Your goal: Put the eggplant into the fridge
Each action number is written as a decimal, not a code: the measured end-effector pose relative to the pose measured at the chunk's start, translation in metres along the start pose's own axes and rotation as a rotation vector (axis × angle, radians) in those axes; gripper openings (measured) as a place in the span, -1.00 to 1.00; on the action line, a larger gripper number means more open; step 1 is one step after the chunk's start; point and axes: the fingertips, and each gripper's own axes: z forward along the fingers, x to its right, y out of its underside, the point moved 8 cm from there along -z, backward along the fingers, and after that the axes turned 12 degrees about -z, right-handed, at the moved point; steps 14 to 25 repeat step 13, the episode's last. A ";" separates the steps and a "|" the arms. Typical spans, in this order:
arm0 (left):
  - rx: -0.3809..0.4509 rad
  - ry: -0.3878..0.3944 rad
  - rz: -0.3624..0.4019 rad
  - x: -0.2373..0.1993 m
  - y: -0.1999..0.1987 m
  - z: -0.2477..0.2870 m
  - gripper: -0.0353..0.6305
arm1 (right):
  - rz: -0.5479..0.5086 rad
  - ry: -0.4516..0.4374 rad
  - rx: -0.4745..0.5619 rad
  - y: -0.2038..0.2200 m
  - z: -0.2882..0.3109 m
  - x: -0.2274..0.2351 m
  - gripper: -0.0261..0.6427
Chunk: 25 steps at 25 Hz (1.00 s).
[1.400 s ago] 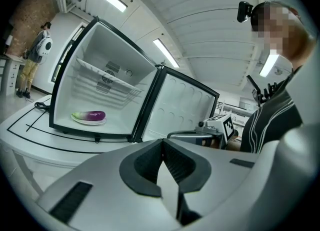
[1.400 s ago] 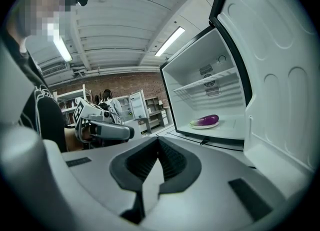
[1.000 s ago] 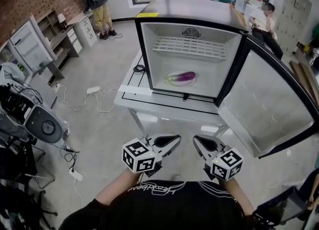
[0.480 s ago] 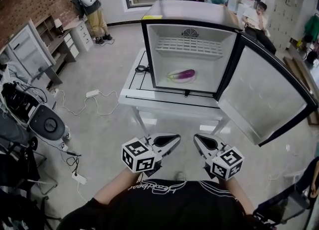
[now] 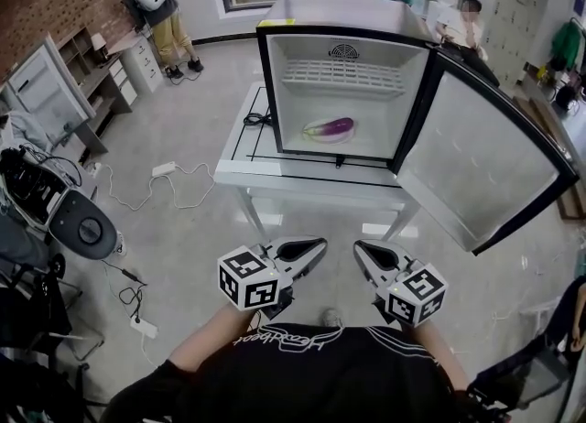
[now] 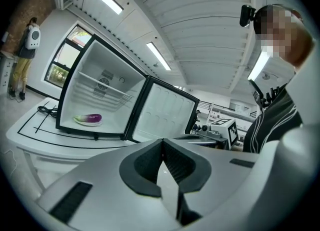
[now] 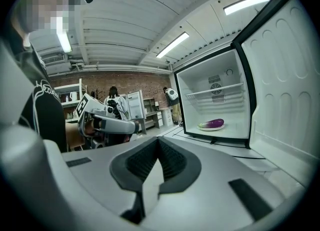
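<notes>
The purple eggplant (image 5: 328, 128) lies on a small plate on the floor of the open mini fridge (image 5: 343, 55), which stands on a white table (image 5: 275, 176). Both gripper views catch the eggplant (image 6: 90, 118) (image 7: 214, 123) far off. My left gripper (image 5: 320, 245) and right gripper (image 5: 359, 247) hang side by side close to my chest, well short of the table. Each is shut with nothing between its jaws, as the left gripper (image 6: 161, 144) and right gripper (image 7: 159, 142) show in their own views.
The fridge door (image 5: 481, 169) stands swung open to the right. Cables and a power strip (image 5: 165, 169) trail on the floor left of the table. Dark equipment (image 5: 78, 224) sits at the far left. Several people stand or sit at the back of the room.
In the head view the fridge and table look a little smaller and farther off. Both grippers stay shut and side by side before my chest.
</notes>
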 end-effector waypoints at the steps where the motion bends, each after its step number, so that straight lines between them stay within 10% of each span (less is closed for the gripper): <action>1: -0.004 0.000 0.010 0.001 -0.001 0.000 -0.87 | -0.001 0.003 0.002 -0.001 0.000 -0.001 -0.90; 25: -0.018 -0.012 0.034 0.007 -0.003 -0.003 -0.87 | -0.024 0.005 0.026 -0.008 0.001 -0.001 -0.90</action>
